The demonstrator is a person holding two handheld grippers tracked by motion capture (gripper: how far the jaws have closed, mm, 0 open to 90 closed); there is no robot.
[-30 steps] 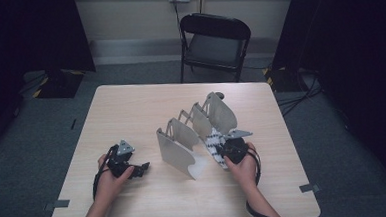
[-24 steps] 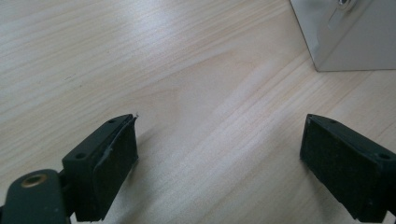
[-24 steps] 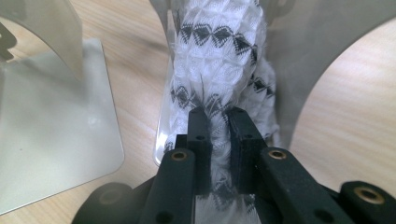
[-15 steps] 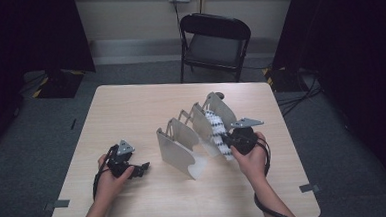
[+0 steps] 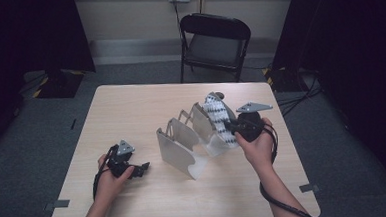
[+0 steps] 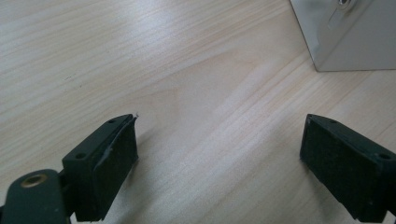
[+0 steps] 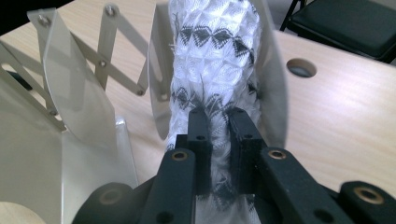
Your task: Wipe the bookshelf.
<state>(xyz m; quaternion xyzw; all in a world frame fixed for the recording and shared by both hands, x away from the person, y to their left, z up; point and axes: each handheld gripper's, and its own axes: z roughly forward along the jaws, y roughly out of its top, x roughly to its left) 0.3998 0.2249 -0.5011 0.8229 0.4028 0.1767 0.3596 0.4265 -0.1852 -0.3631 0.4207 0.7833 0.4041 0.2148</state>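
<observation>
- Your right claw (image 7: 219,116) is pinching the patterned white-and-black cloth (image 7: 215,60), its two pads pressed together on a fold of the fabric.
- In the high view, the cloth (image 5: 218,118) is sitting in the last slot of the accordion-style metal rack (image 5: 183,144), between the two dividers at the far right end, and your right claw (image 5: 230,130) is gripping it from the near side.
- You are holding the cloth by a small bunch of fabric, so I judge the grip is thin; be keeping the pads squeezed firmly so the weave is not sliding out.
- Whether you are lifting it out or seating it, be moving it in line with the slot, parallel to the dividers, so the cloth is not dragging on the metal plates on either side.
- The rack looks light and its scissor links are free to fold; a sideways tug is likely to be shifting or collapsing it, so be keeping your pull straight.
- Your left claw (image 5: 142,167) is resting on the worktop (image 5: 131,106) with its pads spread wide and nothing between them, just beside the near end plate of the rack (image 6: 345,32).
- If the rack is starting to slide, be bringing that free claw against the end plate to steady it.
</observation>
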